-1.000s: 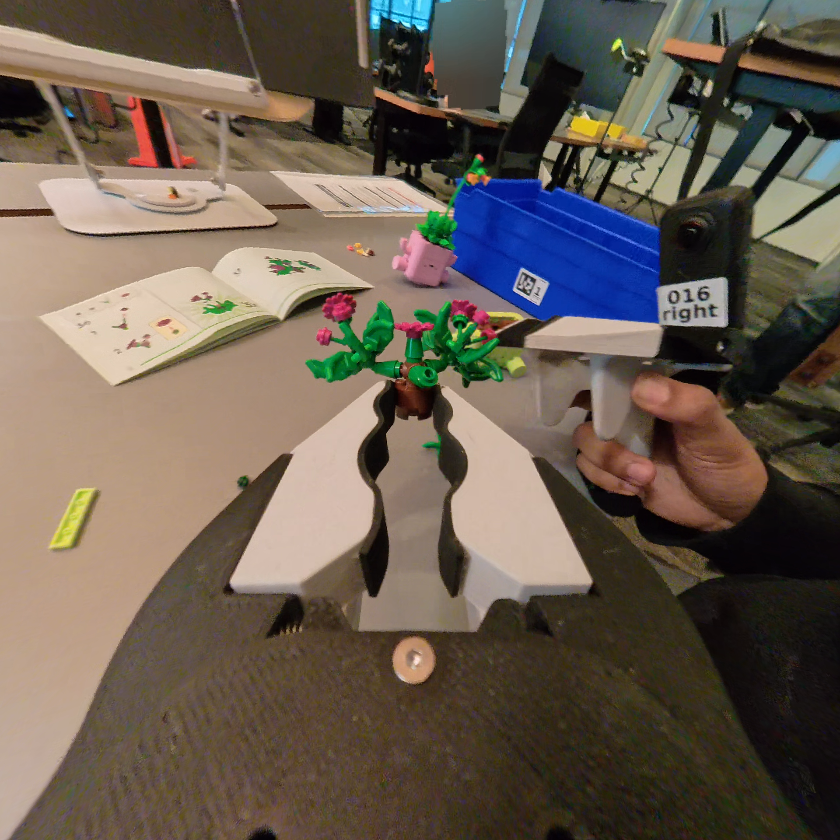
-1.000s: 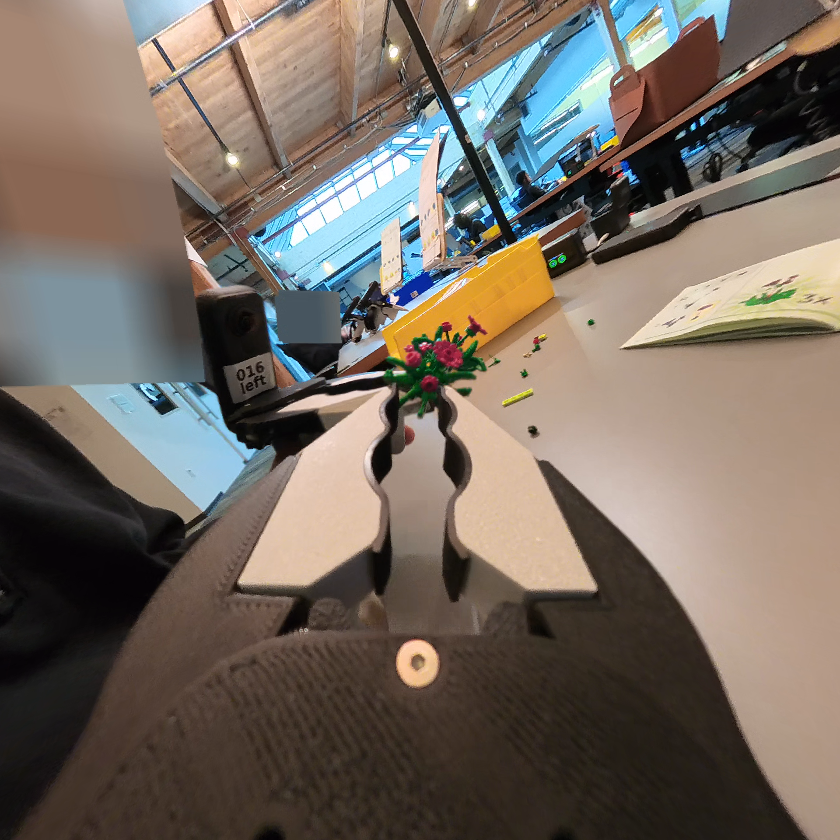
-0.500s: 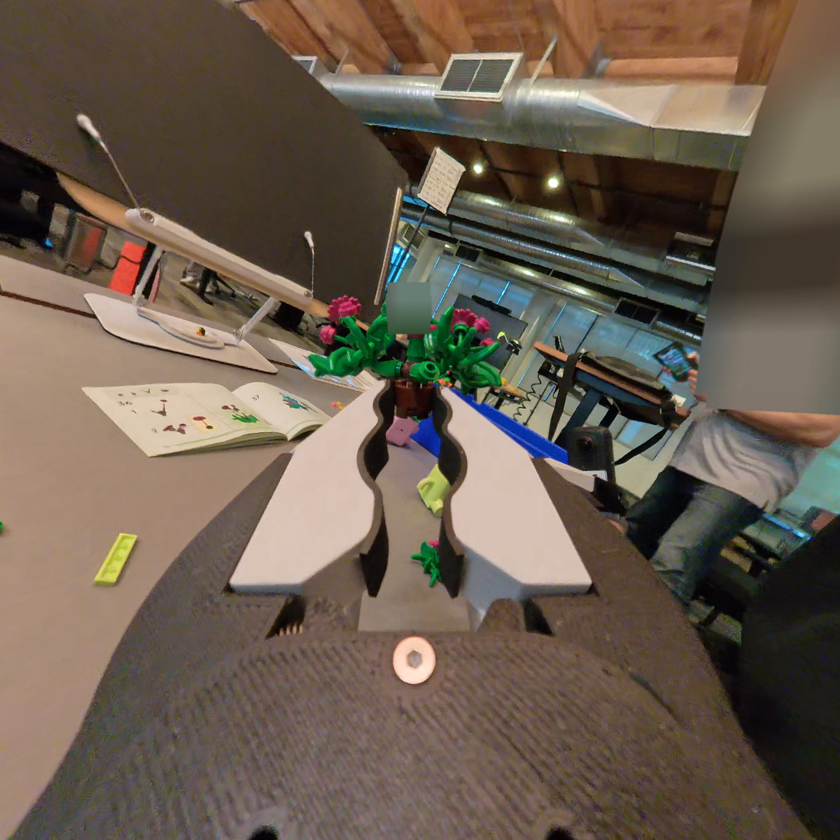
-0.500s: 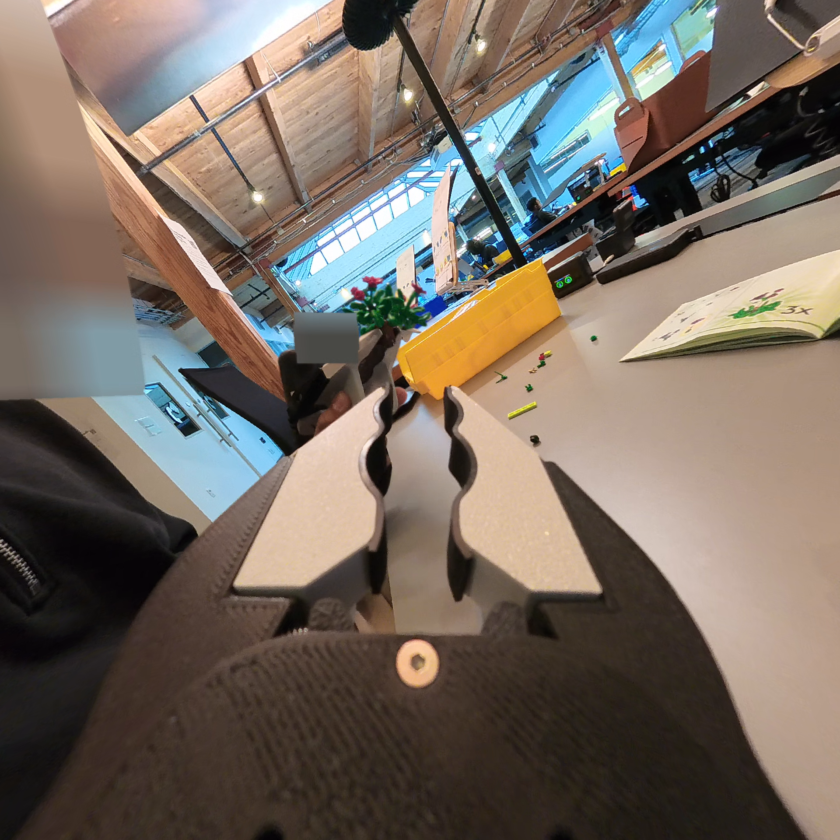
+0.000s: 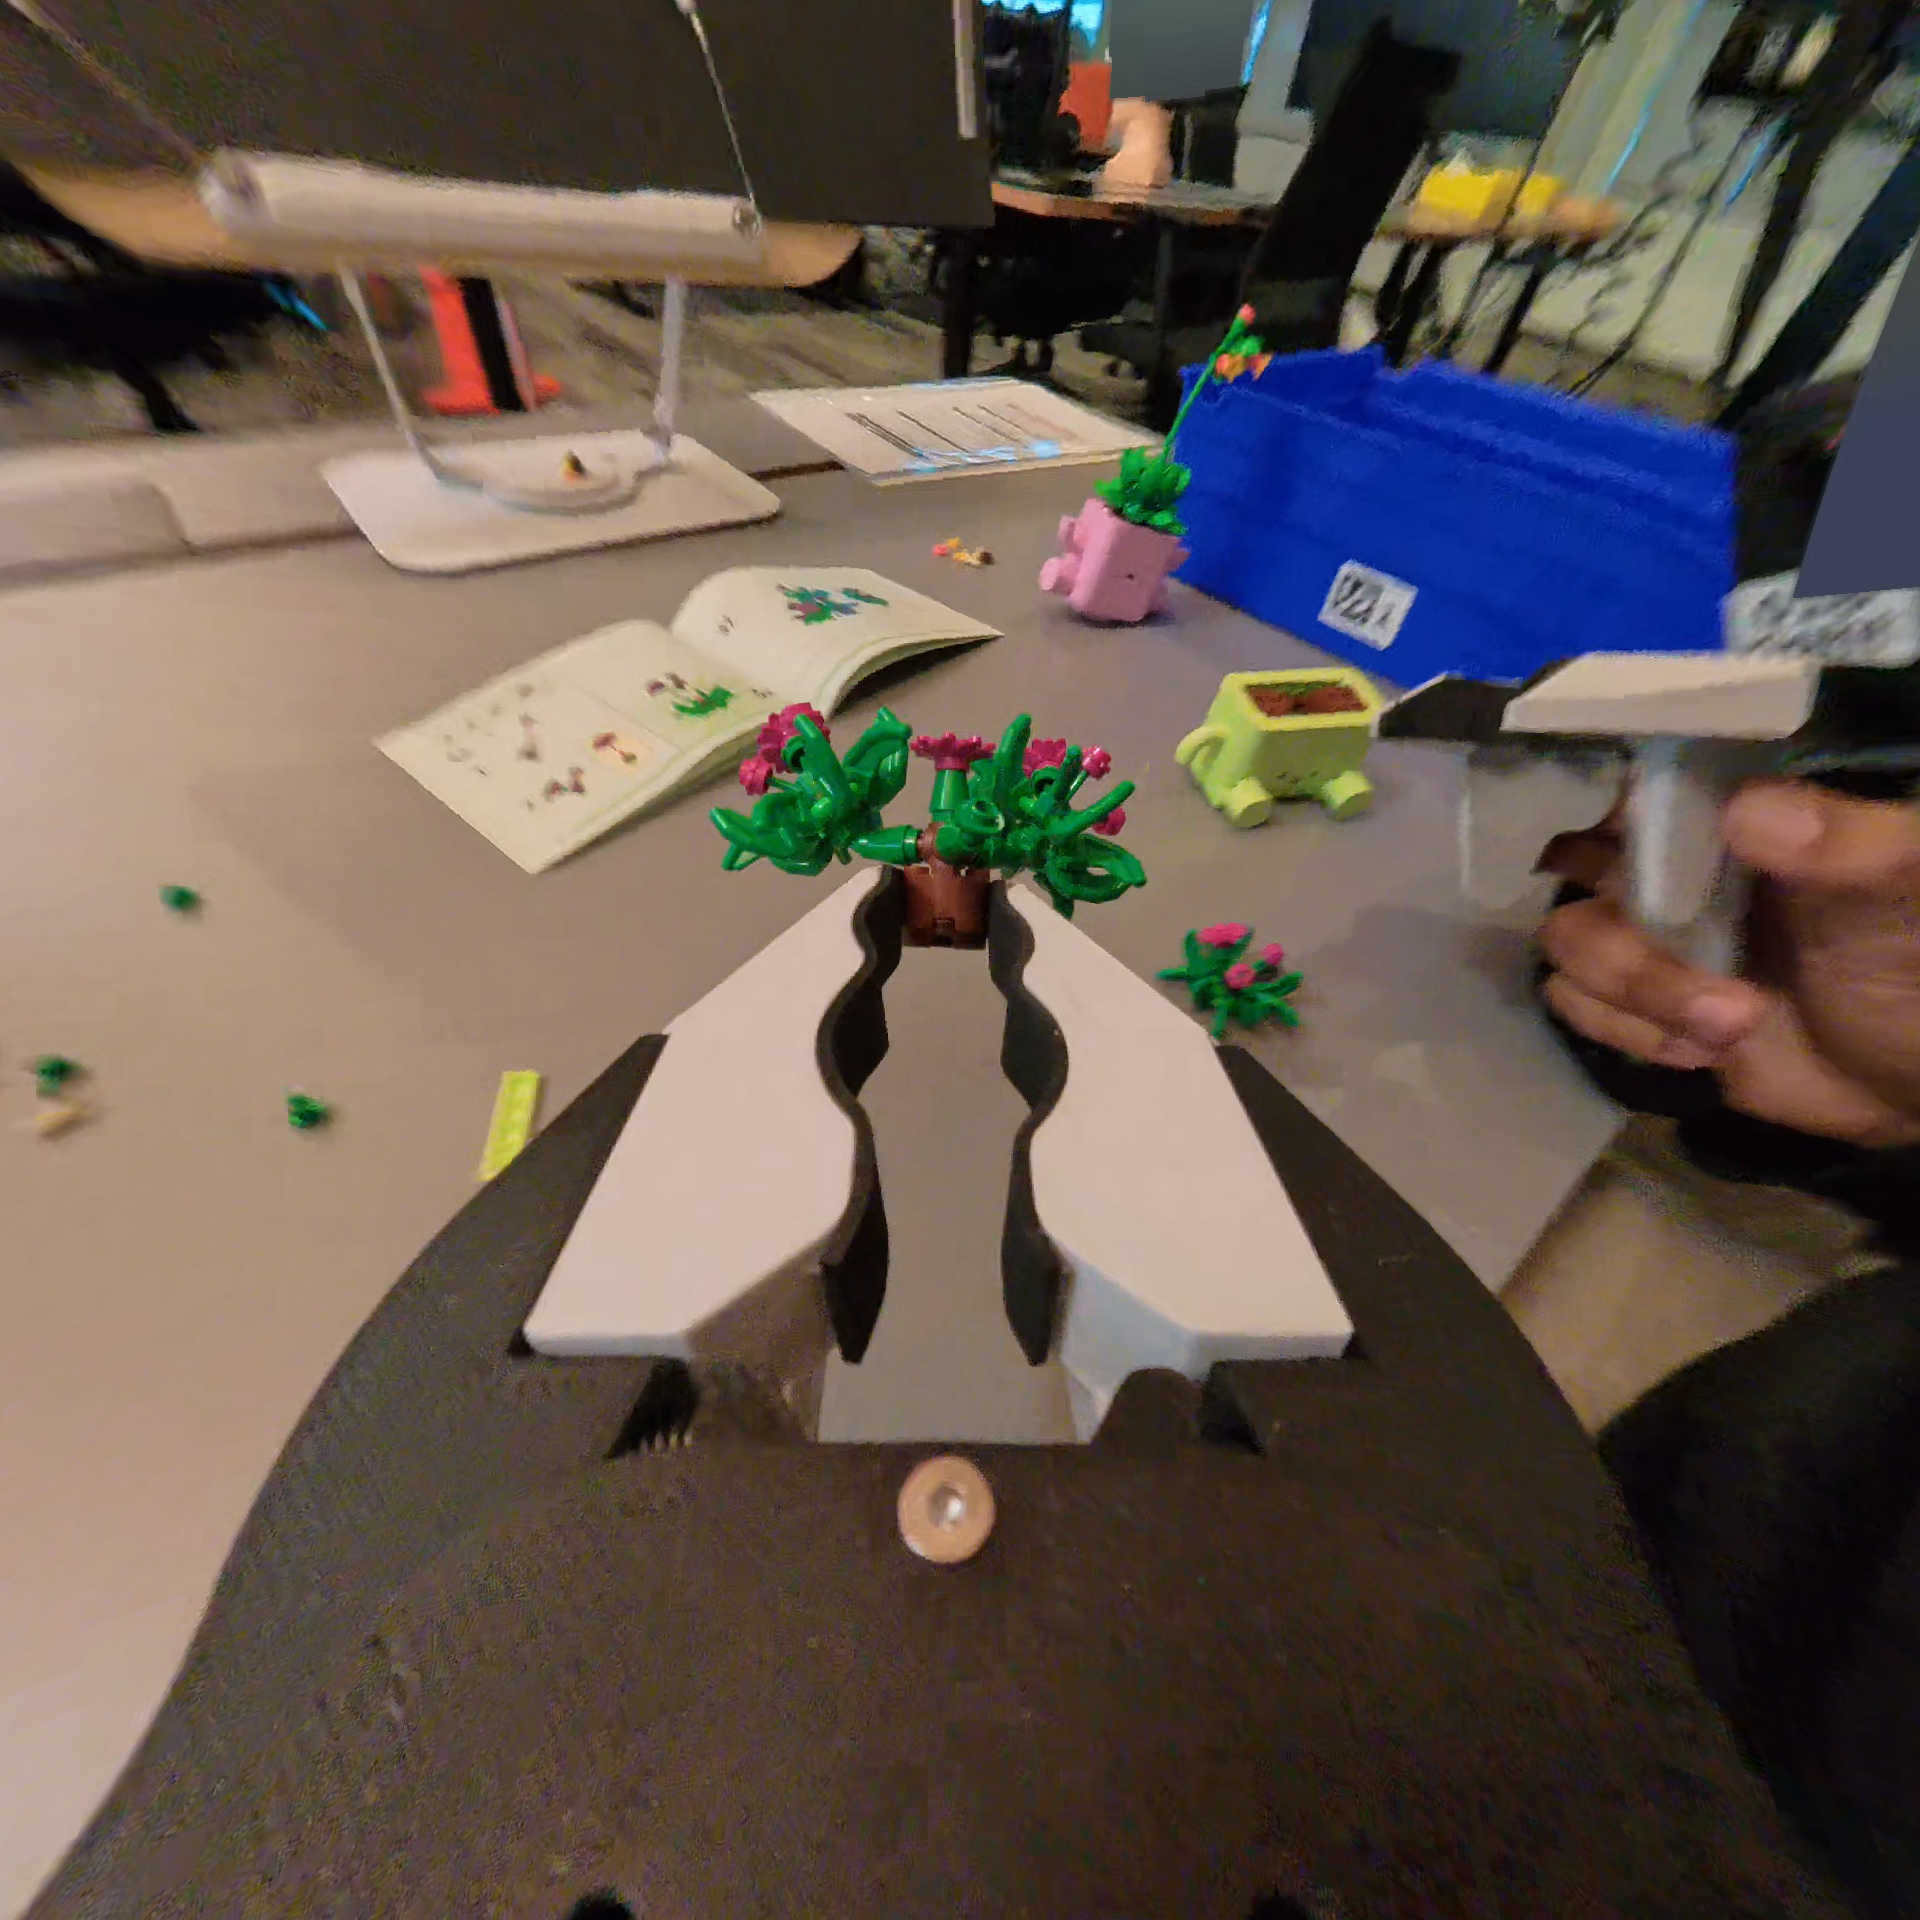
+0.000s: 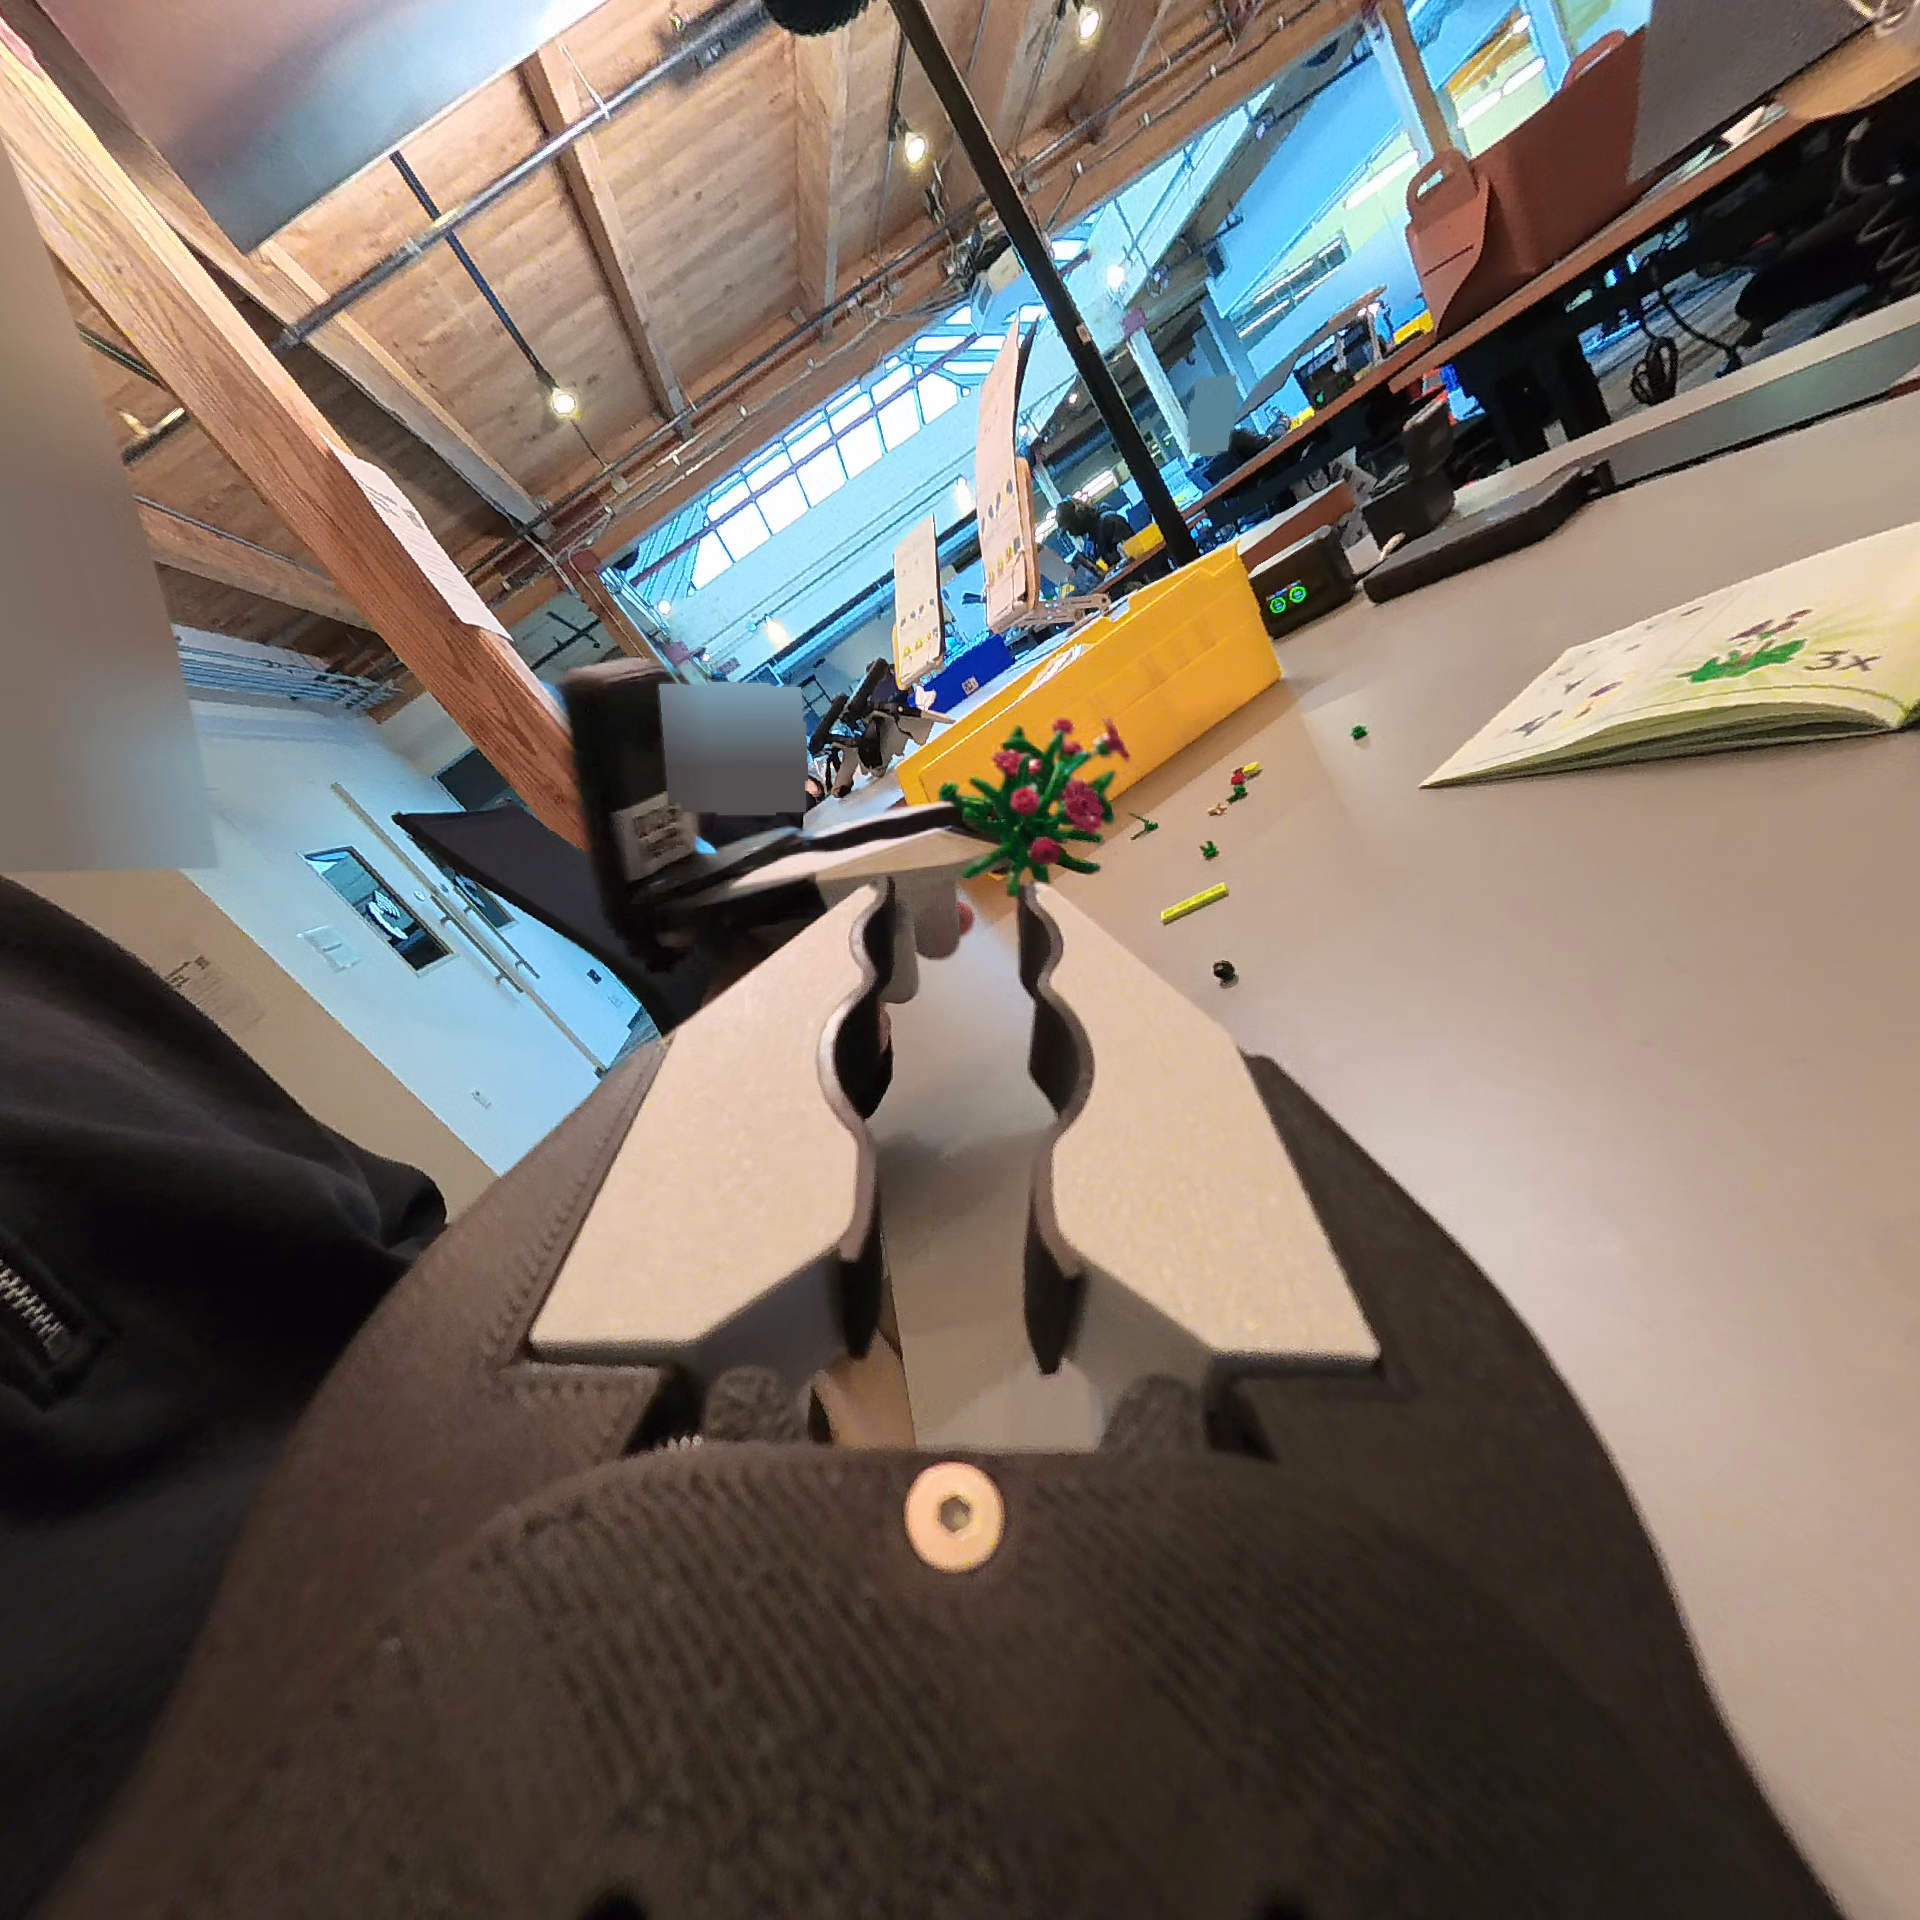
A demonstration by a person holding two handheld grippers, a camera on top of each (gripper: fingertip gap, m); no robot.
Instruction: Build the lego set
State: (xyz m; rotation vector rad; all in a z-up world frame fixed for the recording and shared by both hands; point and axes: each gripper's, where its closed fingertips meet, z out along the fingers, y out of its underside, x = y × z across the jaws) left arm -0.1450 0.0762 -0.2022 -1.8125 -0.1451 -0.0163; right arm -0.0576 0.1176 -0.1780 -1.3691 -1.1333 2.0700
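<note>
My left gripper [image 5: 943, 906] is shut on the brown base of a lego plant [image 5: 925, 810] with green leaves and magenta flowers, held above the table. The same plant [image 6: 1039, 800] shows in the right wrist view, just beyond my right gripper [image 6: 956, 914], whose jaws are apart and empty. In the left wrist view the right gripper [image 5: 1397, 717] is at the right, held by a hand, its tips beside a lime green lego pot [image 5: 1283, 743]. A small loose flower cluster [image 5: 1236, 971] lies on the table. A pink pot with a plant [image 5: 1117, 551] stands farther back.
An open instruction booklet [image 5: 675, 707] lies on the grey table [image 5: 312, 1299]. A blue bin [image 5: 1455, 509] is at the back right, a yellow bin [image 6: 1101, 675] across the table. A lime plate [image 5: 509, 1122] and small green bits lie loose. A lamp base [image 5: 551, 488] stands behind. The left gripper's tips are roughly 11 centimeters from the right gripper's. To reach the lime plate [image 5: 509, 1122] in a straight line is about 12 centimeters for my left fingers, about 25 centimeters for my right.
My left gripper tipped up towards the ceiling with the plant, then came back down over the table. My right gripper drew back from the plant, which is now just beyond its tips again.
</note>
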